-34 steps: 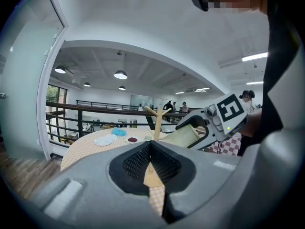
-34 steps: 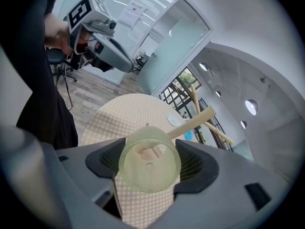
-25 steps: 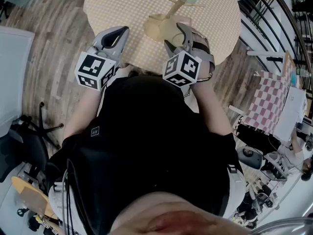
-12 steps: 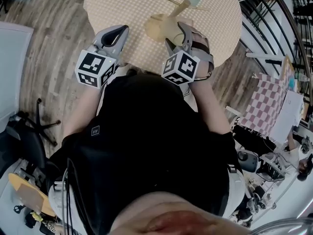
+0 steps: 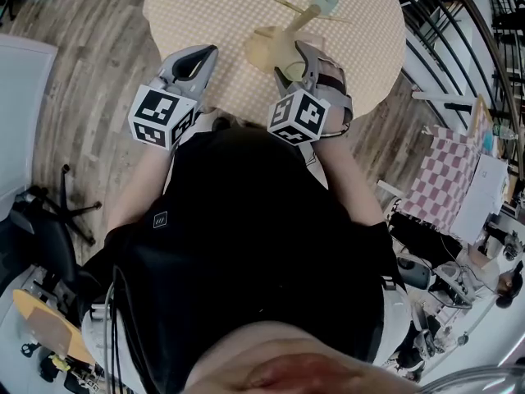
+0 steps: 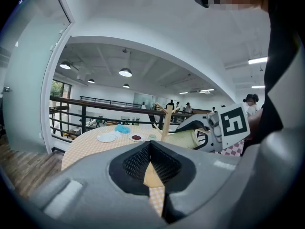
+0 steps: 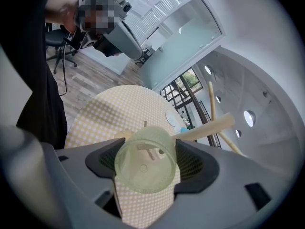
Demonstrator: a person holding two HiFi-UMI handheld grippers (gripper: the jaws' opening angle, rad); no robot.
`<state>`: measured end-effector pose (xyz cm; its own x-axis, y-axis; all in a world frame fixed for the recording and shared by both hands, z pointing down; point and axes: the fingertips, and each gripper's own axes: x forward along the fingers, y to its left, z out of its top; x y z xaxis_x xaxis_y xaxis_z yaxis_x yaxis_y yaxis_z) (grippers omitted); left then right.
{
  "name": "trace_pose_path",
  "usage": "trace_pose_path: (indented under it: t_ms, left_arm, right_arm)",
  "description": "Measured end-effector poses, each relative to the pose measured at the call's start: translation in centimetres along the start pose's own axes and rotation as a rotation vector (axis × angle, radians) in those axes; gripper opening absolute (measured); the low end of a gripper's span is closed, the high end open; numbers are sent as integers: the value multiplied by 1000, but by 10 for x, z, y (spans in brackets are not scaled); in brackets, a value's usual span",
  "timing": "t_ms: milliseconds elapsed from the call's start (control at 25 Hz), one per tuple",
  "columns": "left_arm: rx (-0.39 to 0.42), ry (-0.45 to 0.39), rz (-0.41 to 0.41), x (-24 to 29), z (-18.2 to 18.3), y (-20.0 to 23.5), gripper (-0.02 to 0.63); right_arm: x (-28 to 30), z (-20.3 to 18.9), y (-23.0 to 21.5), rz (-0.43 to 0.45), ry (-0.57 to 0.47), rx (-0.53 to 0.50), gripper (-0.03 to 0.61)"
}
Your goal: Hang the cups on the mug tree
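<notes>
Scarcely anything has shifted: right claw (image 7: pixel 145 162) clamps the green cup (image 7: pixel 143 149), partly hiding the mug tree (image 7: pixel 209 127); left claw (image 6: pixel 150 148) closed, empty.

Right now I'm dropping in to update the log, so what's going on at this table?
A person at the round checked table holds a gripper in each hand. The right gripper has its fingers closed on a pale green cup, held close to the wooden mug tree but not yet hung on it. The left gripper is shut and empty, by the table's edge.
</notes>
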<state>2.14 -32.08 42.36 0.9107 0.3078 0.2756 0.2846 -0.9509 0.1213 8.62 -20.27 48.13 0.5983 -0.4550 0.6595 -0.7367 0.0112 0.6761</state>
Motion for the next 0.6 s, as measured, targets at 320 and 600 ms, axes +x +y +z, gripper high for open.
trace_pose_path:
  t_ms: [320, 600]
  left_arm:
    - [-6, 11, -8, 0, -6, 1, 6]
    - [-5, 15, -11, 0, -9, 2, 6]
  right_arm:
    - [2, 4, 5, -10, -7, -9, 341]
    - [4, 3, 13, 8, -12, -6, 353]
